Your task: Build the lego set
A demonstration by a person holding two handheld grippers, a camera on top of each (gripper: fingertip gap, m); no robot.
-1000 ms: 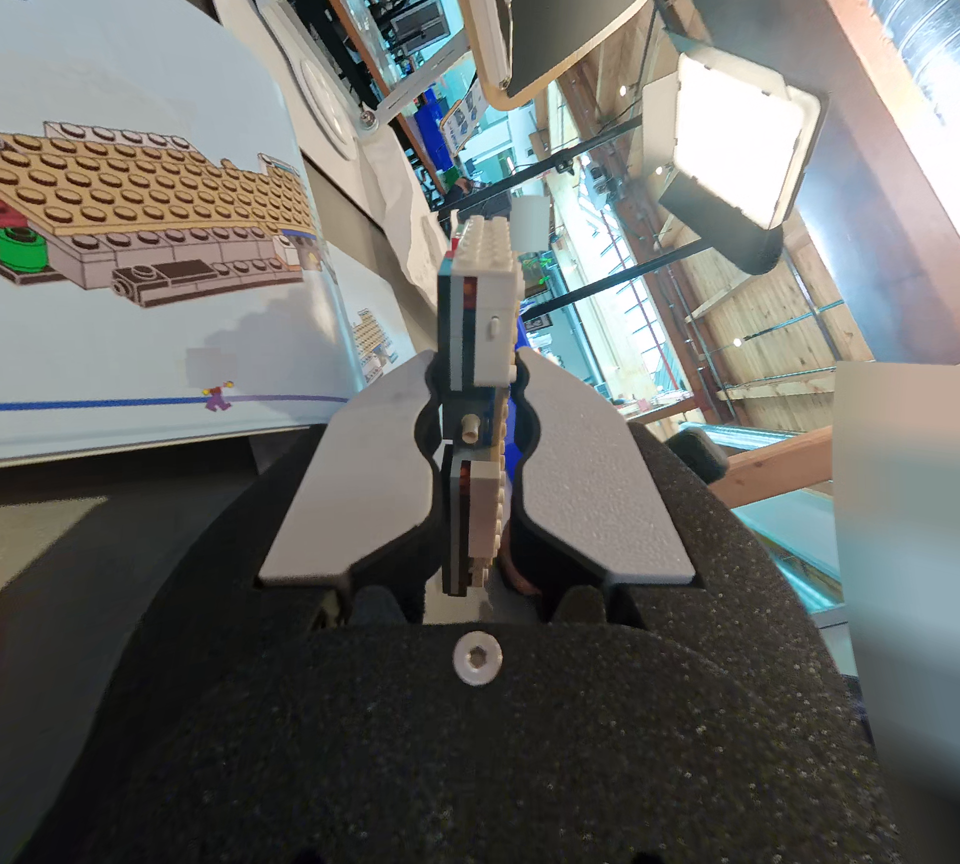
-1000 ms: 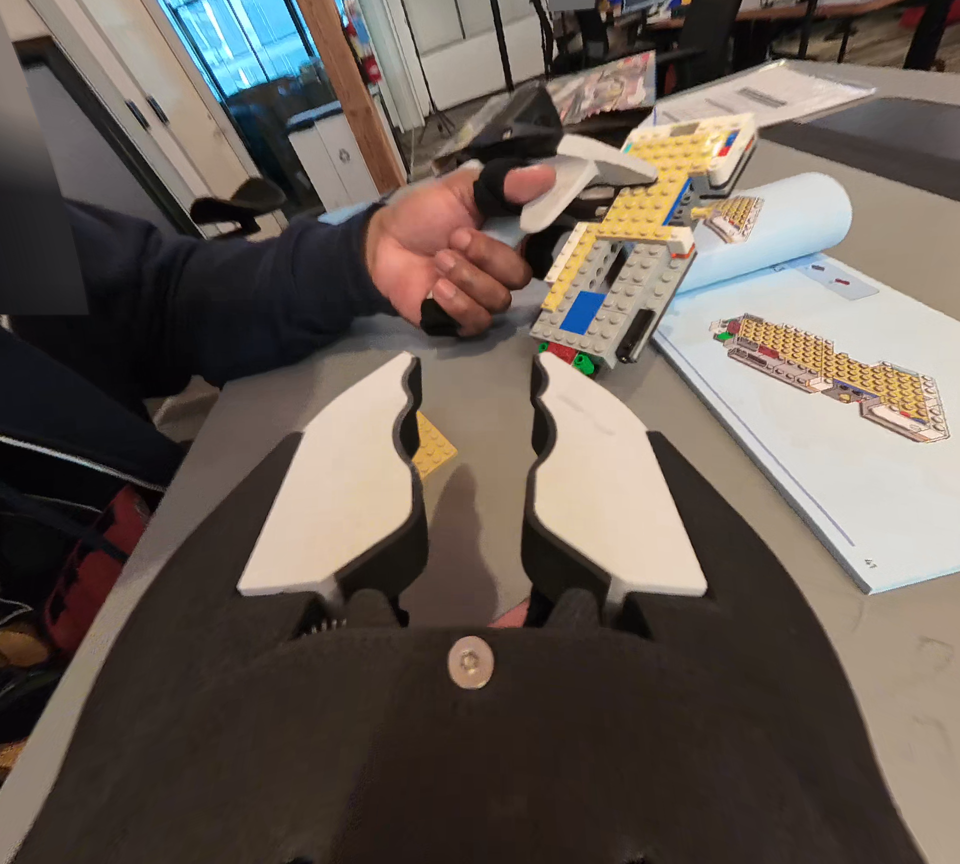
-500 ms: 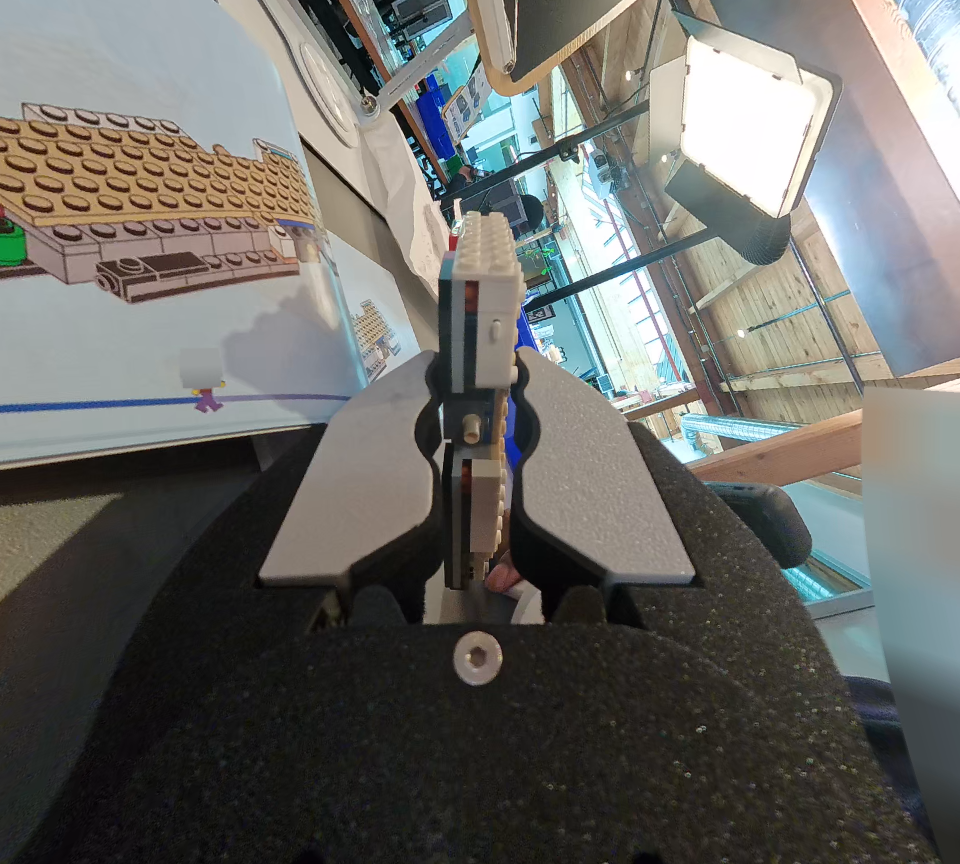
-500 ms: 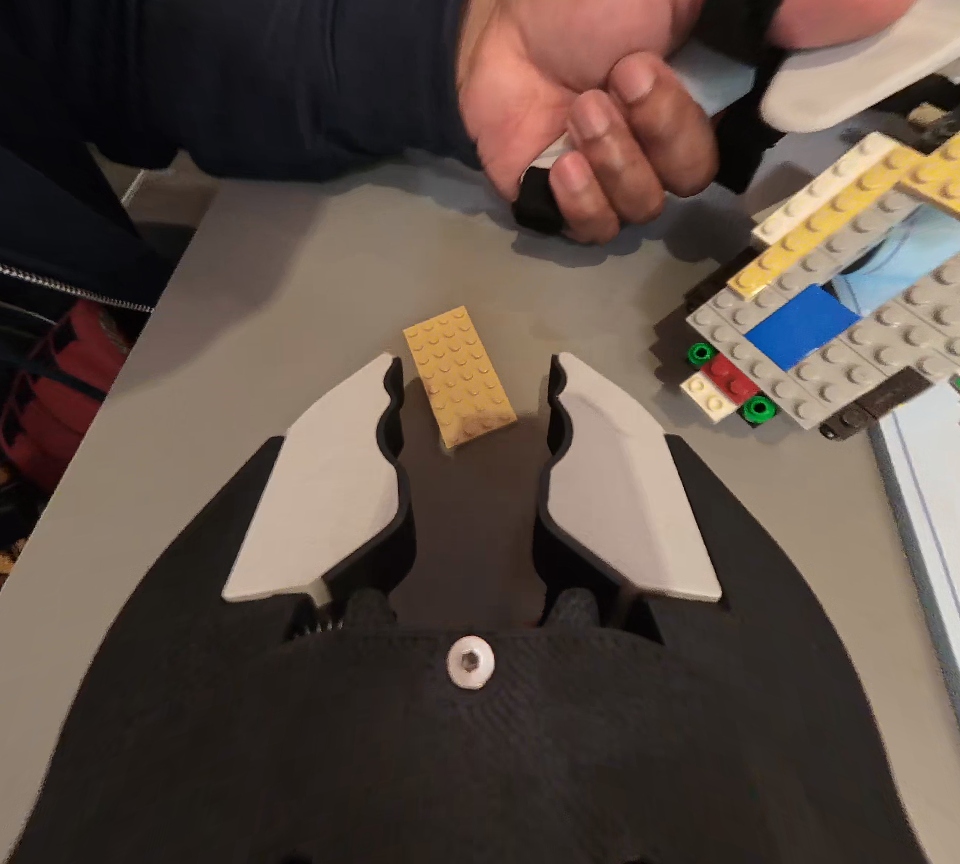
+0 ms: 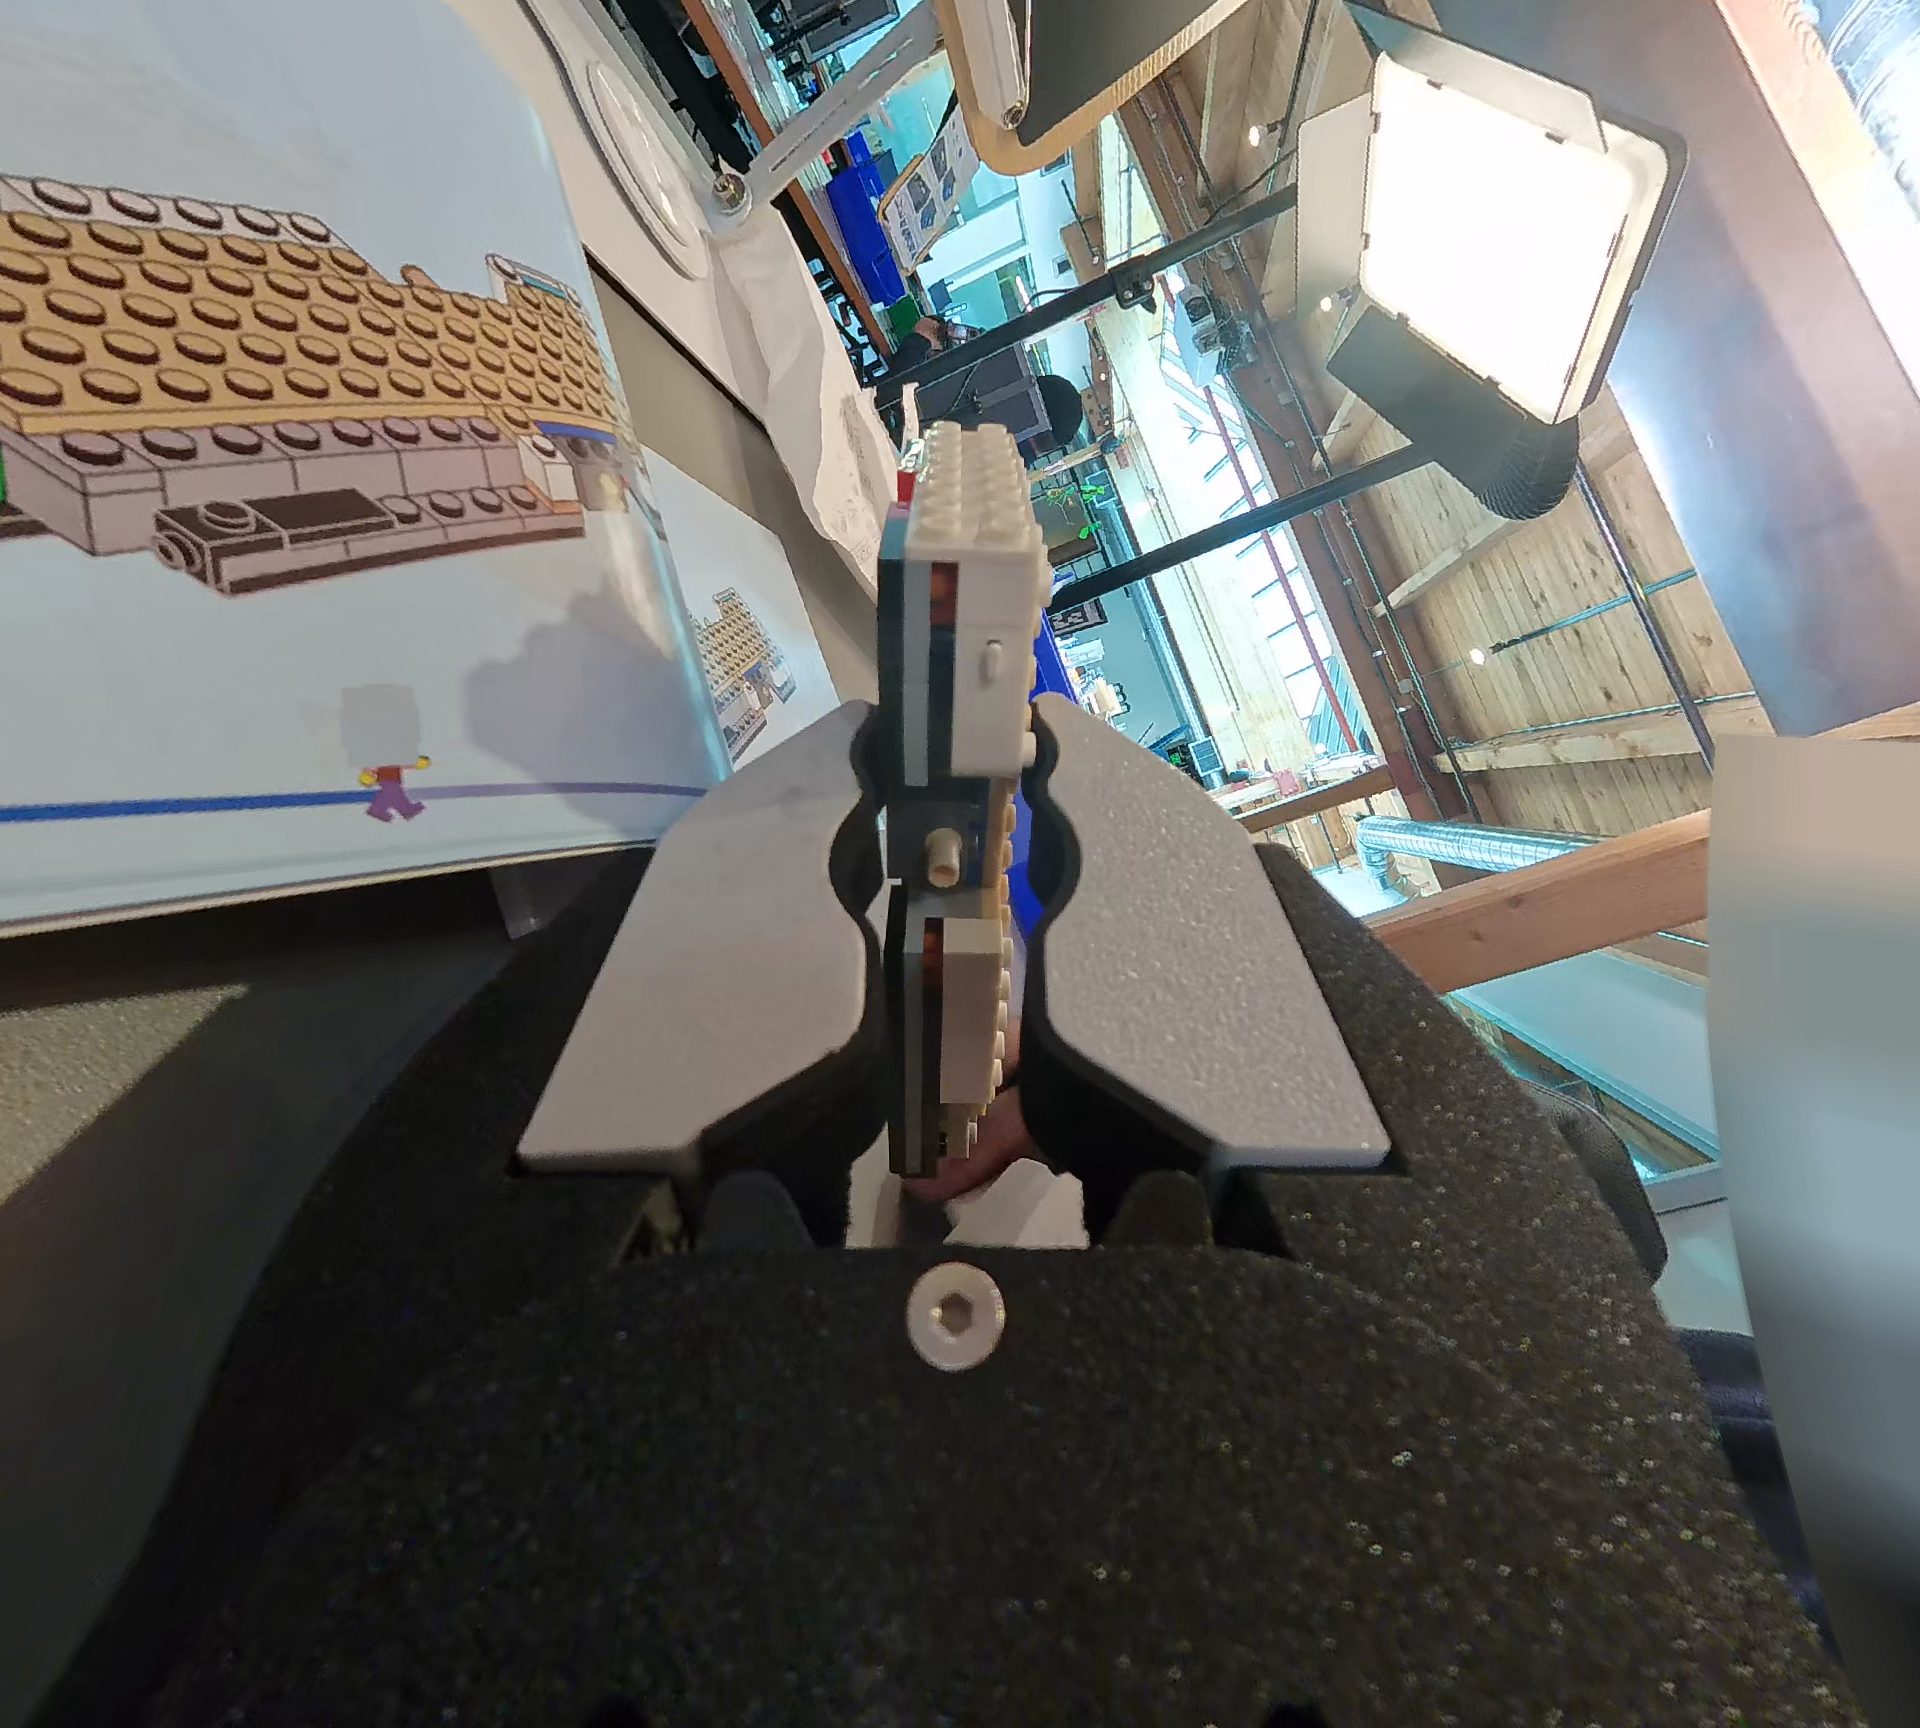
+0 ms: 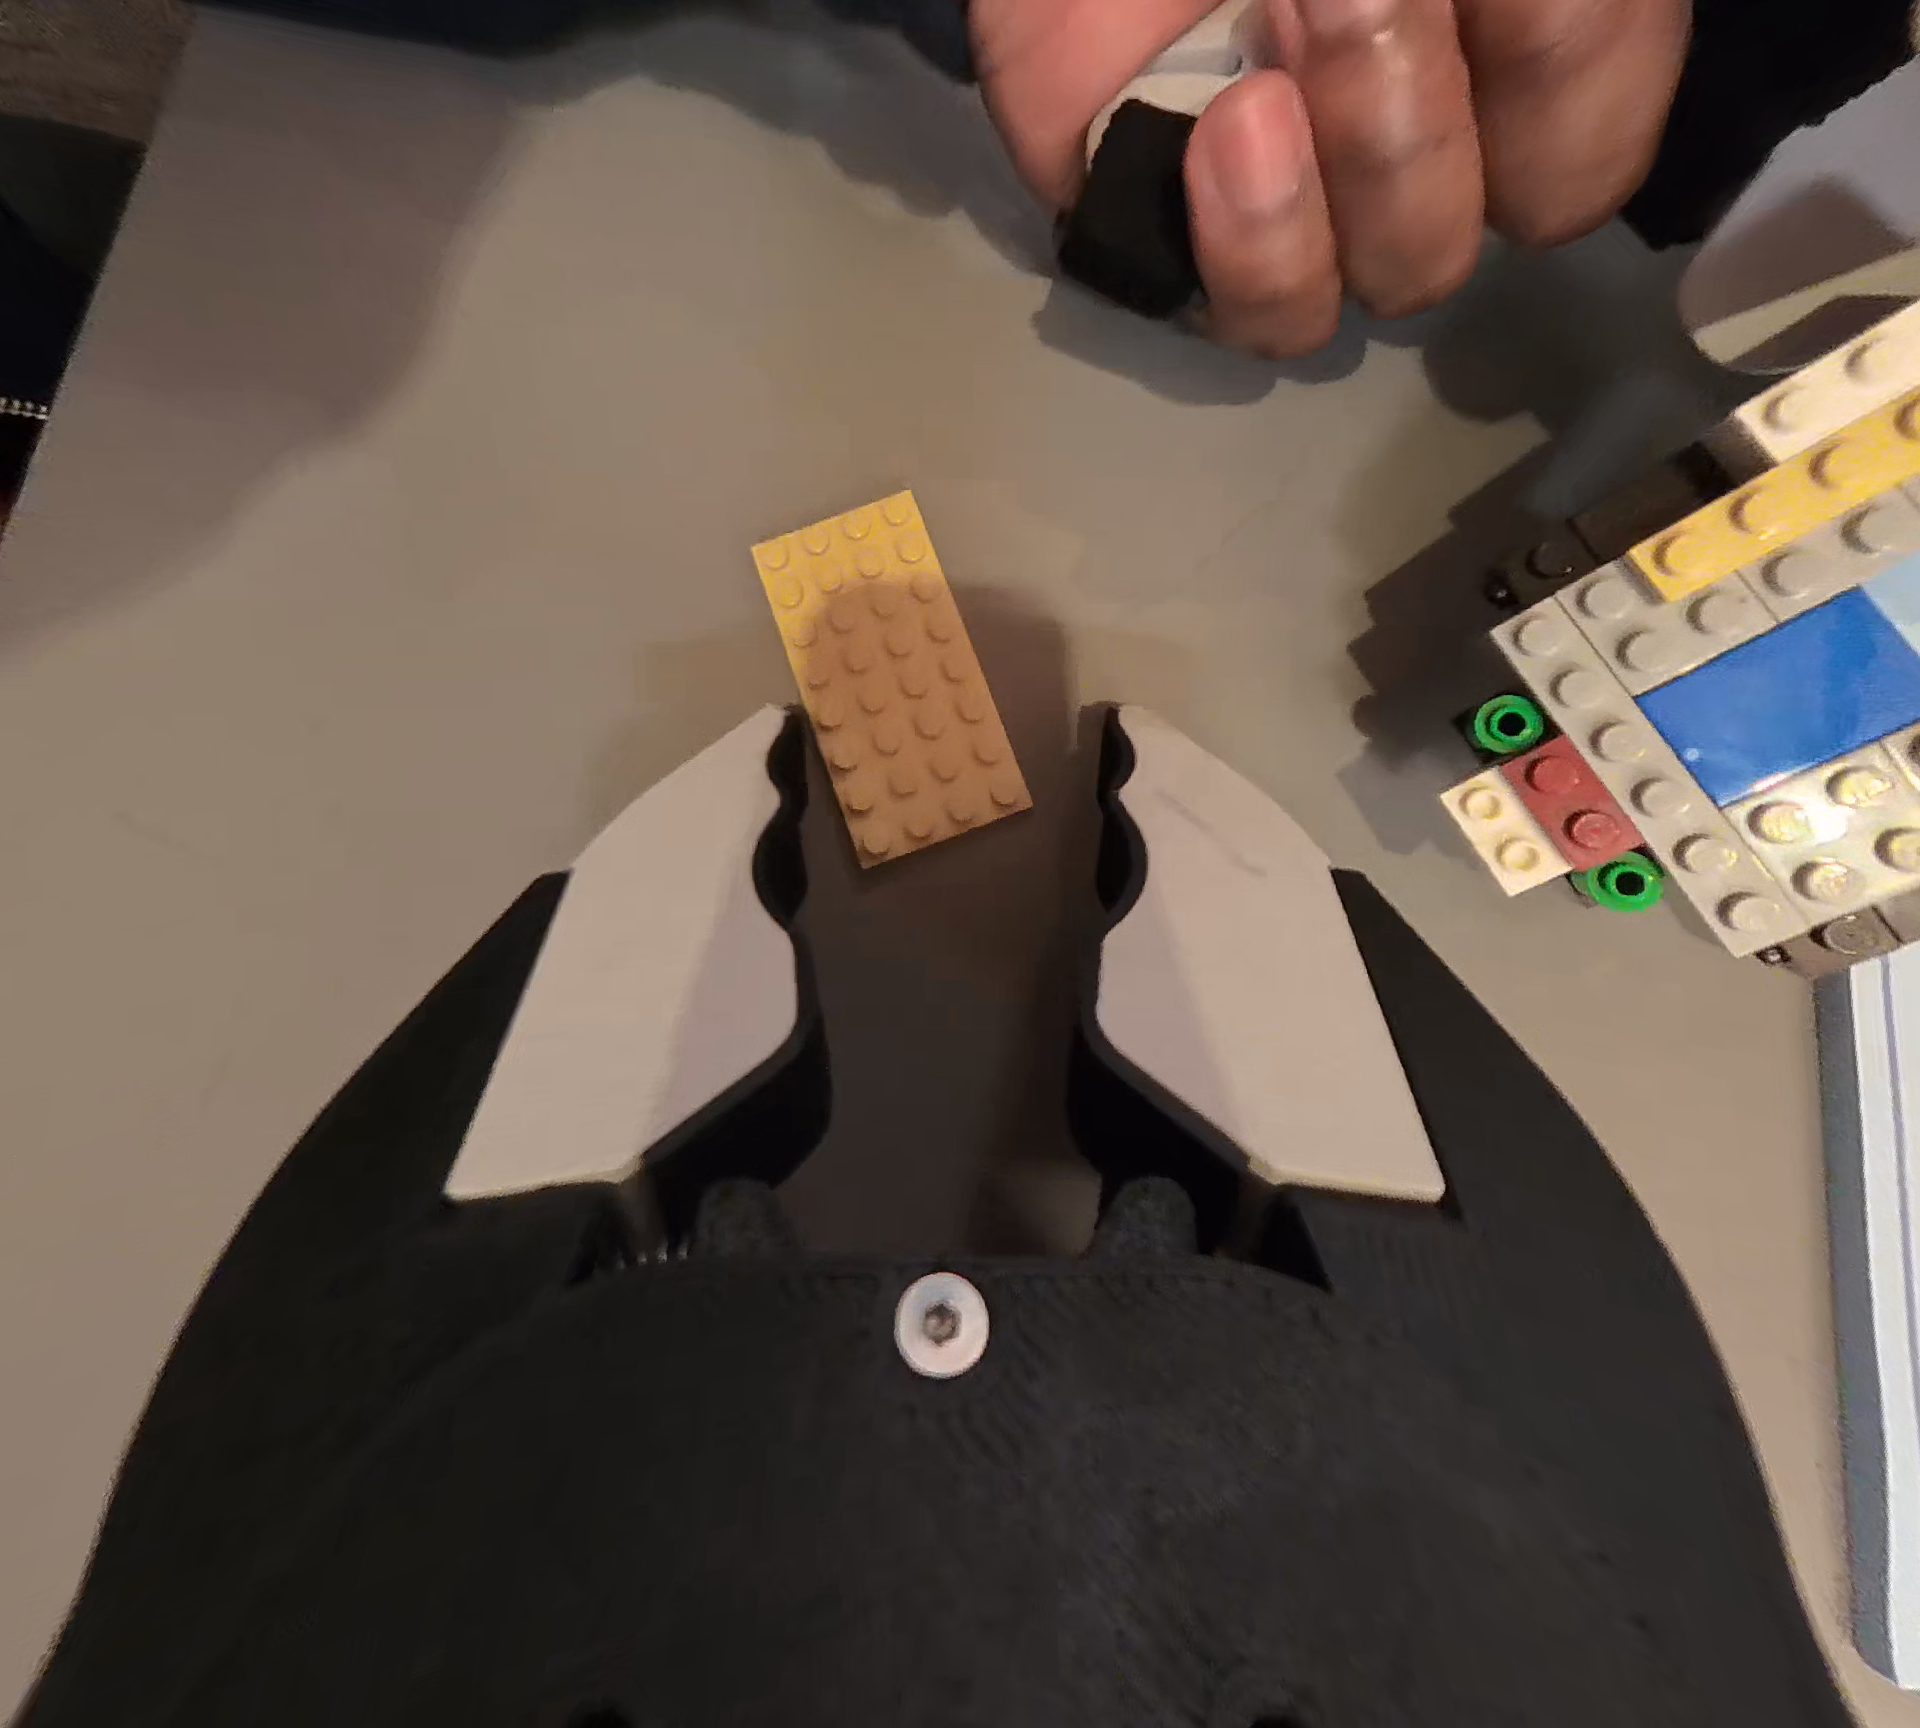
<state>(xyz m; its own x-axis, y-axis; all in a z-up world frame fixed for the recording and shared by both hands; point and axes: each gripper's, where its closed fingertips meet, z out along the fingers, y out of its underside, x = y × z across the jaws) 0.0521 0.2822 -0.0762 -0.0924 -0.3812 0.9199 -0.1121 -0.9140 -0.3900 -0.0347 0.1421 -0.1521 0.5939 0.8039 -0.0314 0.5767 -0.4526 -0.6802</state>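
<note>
Since the earlier frames the right gripper [image 6: 940, 722] has swung down from a far look across the table [image 6: 416, 431] to hang right over the yellow studded plate [image 6: 890, 676], and its jaws have spread wider. That plate lies flat on the grey table, skewed to the jaws' line; its near end sits between the fingertips, close against the left fingertip [image 6: 774, 743] and clear of the right one. The jaws are released, pressing on nothing. Closing on so thin and skewed a piece could, I judge, spin it or push it along the table instead of gripping its edges. Off to the right hangs the brick model [image 6: 1714, 722]; in the left wrist view the left gripper [image 5: 956, 743] is clenched on that brick model [image 5: 961, 639], both pads against its sides. A hand [image 6: 1330, 47] wraps that gripper's handle just beyond the plate, and crowding there could knock model or plate. An instruction booklet [image 5: 312, 587] lies beside.
</note>
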